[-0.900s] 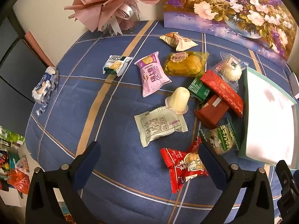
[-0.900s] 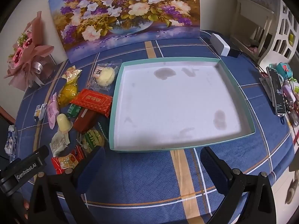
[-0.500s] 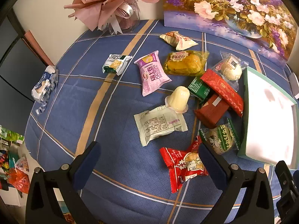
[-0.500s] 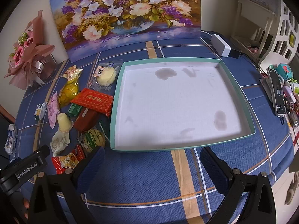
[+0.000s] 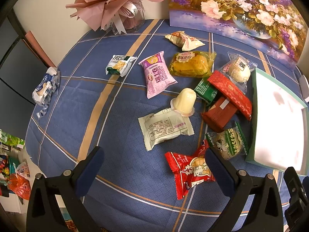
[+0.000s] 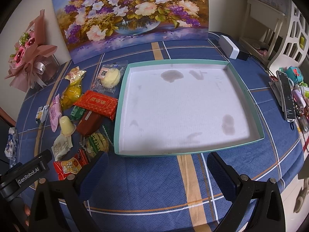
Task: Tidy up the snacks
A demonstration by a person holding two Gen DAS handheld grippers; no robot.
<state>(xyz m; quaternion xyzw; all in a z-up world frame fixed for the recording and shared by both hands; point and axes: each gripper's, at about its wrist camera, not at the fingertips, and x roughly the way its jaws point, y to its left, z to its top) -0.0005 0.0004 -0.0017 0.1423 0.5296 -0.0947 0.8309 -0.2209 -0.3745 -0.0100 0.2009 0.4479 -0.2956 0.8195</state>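
Note:
Several wrapped snacks lie on the blue checked tablecloth left of a shallow teal-rimmed tray (image 6: 245, 92) with a white floor and nothing in it. Among them are a red packet (image 5: 190, 172), a white packet (image 5: 164, 128), a pale jelly cup (image 5: 184, 101), a pink packet (image 5: 158, 73), a yellow cake packet (image 5: 190, 63) and a long red bar (image 5: 230, 92). My left gripper (image 5: 152, 166) hangs open above the cloth, its right finger over the red packet. My right gripper (image 6: 156, 166) stands open just short of the tray's near rim, holding nothing.
A flower painting (image 6: 131, 13) leans on the back wall, with a pink bouquet (image 5: 112, 2) to its left. A white box (image 6: 228, 46) and a phone (image 6: 287, 94) with small clutter sit right of the tray. A blue-white wrapper (image 5: 45, 89) lies near the table's left edge.
Both views have shifted very slightly, with the scene sitting a touch higher in frame. Both grippers remain wide open and no snack has moved.

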